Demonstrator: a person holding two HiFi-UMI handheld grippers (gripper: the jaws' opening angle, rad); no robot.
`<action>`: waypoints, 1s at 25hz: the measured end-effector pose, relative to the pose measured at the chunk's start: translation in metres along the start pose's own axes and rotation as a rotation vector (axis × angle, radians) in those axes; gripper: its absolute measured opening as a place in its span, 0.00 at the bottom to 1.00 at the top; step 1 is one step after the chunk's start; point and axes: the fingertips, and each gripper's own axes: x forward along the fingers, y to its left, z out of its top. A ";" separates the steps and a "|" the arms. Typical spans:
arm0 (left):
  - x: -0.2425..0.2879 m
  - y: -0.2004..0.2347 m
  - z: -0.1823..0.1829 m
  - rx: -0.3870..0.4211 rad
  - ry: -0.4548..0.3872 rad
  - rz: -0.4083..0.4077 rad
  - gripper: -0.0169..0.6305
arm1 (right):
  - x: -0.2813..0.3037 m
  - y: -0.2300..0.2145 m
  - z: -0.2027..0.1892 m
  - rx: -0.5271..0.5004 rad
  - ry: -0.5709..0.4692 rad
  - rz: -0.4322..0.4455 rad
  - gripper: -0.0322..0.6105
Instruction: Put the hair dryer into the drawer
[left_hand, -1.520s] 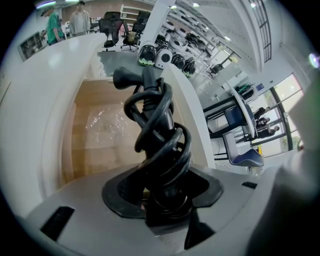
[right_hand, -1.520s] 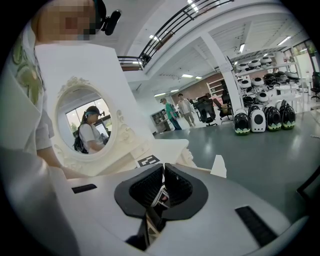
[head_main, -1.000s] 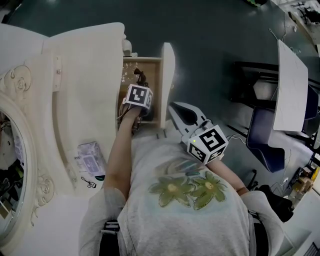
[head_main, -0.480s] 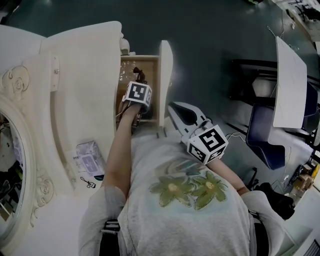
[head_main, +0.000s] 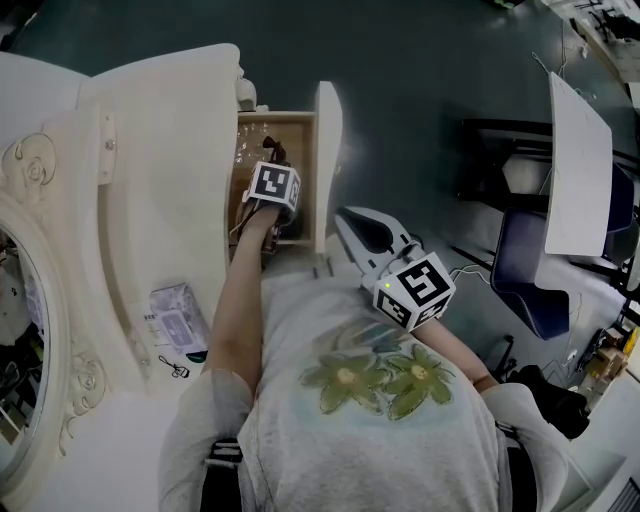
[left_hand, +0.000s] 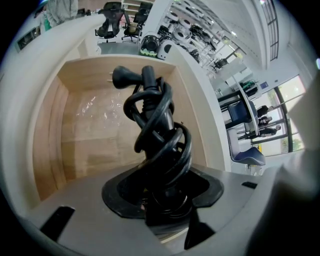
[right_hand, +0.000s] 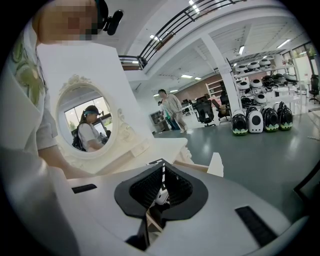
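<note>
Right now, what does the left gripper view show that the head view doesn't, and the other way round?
Only the left gripper view: the left gripper clamped on the hair dryer, the black cord coiled round it, its plug, and the bare wooden floor of the drawer.
Only the head view: the right gripper, shut and empty beside the person's torso, the mirror, and a small packet on the vanity top.
Both: the open drawer with the left gripper at it.
</note>
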 end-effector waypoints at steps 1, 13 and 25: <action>0.001 0.000 0.000 -0.001 0.001 0.001 0.35 | 0.000 -0.001 0.000 0.001 0.000 -0.001 0.09; 0.012 0.001 0.001 -0.012 0.038 0.000 0.35 | -0.003 -0.002 -0.003 0.007 0.003 -0.005 0.09; 0.023 0.004 -0.001 -0.046 0.066 -0.011 0.35 | -0.004 -0.002 -0.007 0.012 0.003 -0.016 0.09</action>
